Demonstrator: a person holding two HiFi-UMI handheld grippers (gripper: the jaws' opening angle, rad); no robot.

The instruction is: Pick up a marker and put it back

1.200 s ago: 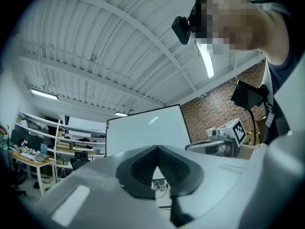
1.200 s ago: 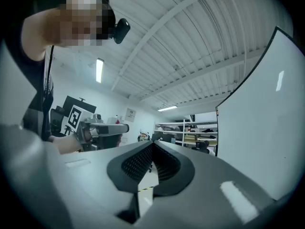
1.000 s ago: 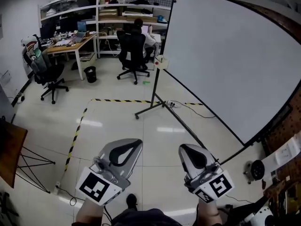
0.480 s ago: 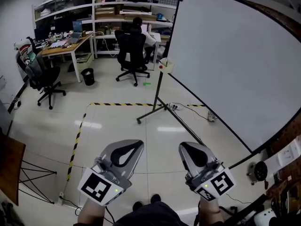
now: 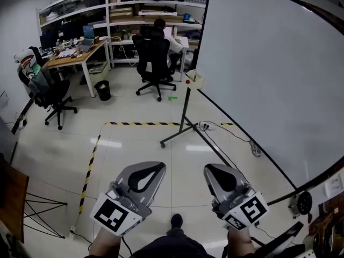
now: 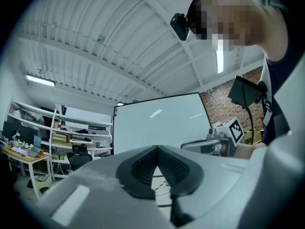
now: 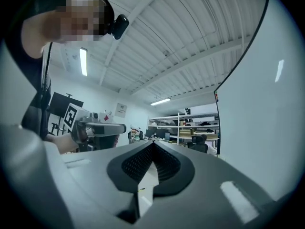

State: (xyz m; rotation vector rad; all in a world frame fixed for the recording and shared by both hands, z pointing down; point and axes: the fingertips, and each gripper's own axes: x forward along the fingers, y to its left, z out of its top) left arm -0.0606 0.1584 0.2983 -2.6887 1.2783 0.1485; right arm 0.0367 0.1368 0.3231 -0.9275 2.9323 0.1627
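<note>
A big whiteboard [image 5: 269, 74] on a wheeled stand fills the right of the head view. A small pale tray [image 5: 196, 79] with a red spot on it hangs at the board's near lower corner. No marker can be made out in any view. My left gripper [image 5: 159, 165] and right gripper [image 5: 207, 169] are held side by side low in the head view, above the floor and well short of the board. Both are shut, pads meeting at the tips with nothing between them, as the left gripper [image 6: 156, 147] and right gripper [image 7: 153, 142] show in their own views.
The stand's black legs [image 5: 180, 133] and a cable [image 5: 236, 136] spread over the floor ahead. Black-yellow tape [image 5: 140, 123] marks the floor. Beyond it are office chairs [image 5: 153, 58], a seated person, a desk [image 5: 75, 55], a bin [image 5: 102, 90] and shelves.
The view has moved forward toward the whiteboard, so the tray and the stand sit nearer and lower. Both grippers keep their places in the view and stay shut.
</note>
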